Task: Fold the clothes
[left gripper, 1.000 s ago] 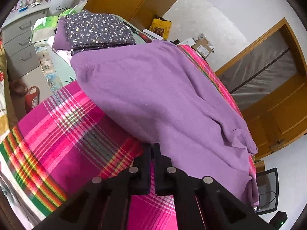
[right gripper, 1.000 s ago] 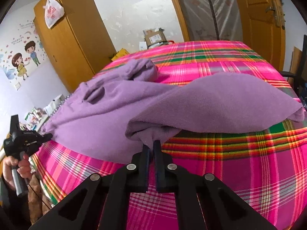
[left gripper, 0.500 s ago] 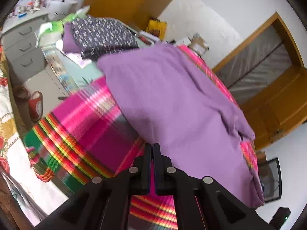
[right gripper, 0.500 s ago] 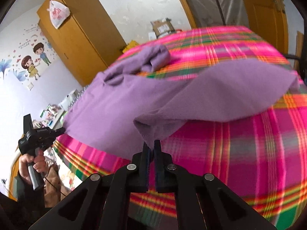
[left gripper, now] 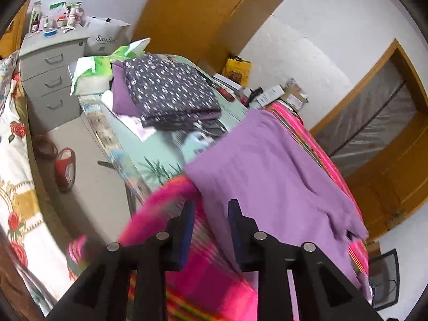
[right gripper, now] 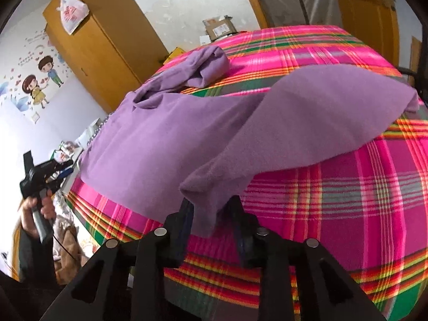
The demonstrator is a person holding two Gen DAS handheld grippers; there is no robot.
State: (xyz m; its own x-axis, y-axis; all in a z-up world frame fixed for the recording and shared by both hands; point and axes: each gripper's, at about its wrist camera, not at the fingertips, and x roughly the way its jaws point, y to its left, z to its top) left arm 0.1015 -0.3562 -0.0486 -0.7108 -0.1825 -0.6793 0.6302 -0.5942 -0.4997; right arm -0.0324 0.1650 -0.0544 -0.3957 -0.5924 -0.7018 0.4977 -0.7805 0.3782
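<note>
Right wrist view, plaid bedspread [right gripper: 347, 200], wooden wardrobe [right gripper: 101, 42]

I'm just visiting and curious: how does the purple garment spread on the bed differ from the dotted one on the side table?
The purple garment is plain, while the dotted garment is dark with small pale spots. The purple garment lies spread open over the plaid bedcover, one corner hanging loose between the right gripper jaws; the dotted garment is already folded flat on a stack. Both are soft cloth.
</note>
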